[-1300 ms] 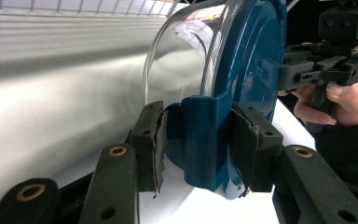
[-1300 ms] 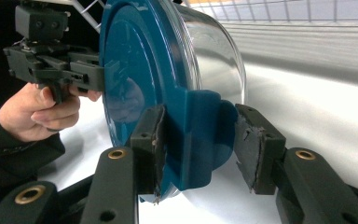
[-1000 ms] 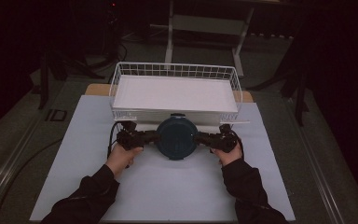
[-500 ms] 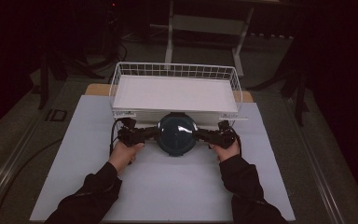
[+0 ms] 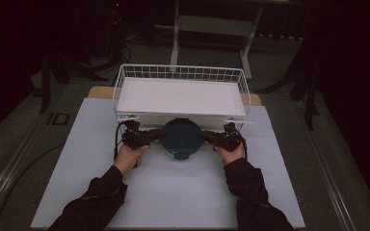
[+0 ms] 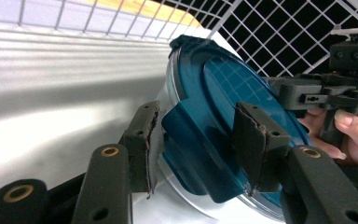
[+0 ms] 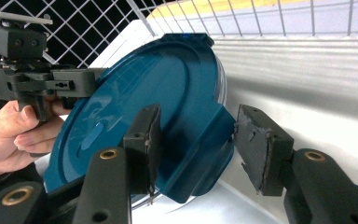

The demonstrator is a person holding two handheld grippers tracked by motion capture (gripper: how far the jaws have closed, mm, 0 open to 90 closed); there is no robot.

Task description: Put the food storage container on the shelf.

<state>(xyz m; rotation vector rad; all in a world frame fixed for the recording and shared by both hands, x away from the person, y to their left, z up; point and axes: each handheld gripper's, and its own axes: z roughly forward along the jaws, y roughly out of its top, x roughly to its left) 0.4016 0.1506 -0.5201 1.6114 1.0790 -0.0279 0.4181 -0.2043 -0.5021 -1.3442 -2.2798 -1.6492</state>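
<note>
Round container, dark teal lid [image 5: 181, 137], held between both grippers.
Left gripper [image 6: 193, 140] and right gripper [image 7: 193, 140] — jaws clamping its side tabs — near the white wire basket [image 5: 125, 77], above the desk [image 5: 77, 144].

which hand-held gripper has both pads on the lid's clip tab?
The left hand-held gripper: its pads squeeze the teal lid's tab. The right hand-held gripper shows a gap at one pad.

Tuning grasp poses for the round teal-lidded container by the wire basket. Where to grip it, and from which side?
Take the teal-lidded container by the two latch flaps on opposite edges of the lid, one gripper per side, coming in level from left and right. The flaps jut past the round rim and offer flat faces; the left gripper and right gripper already straddle them that way.
</note>
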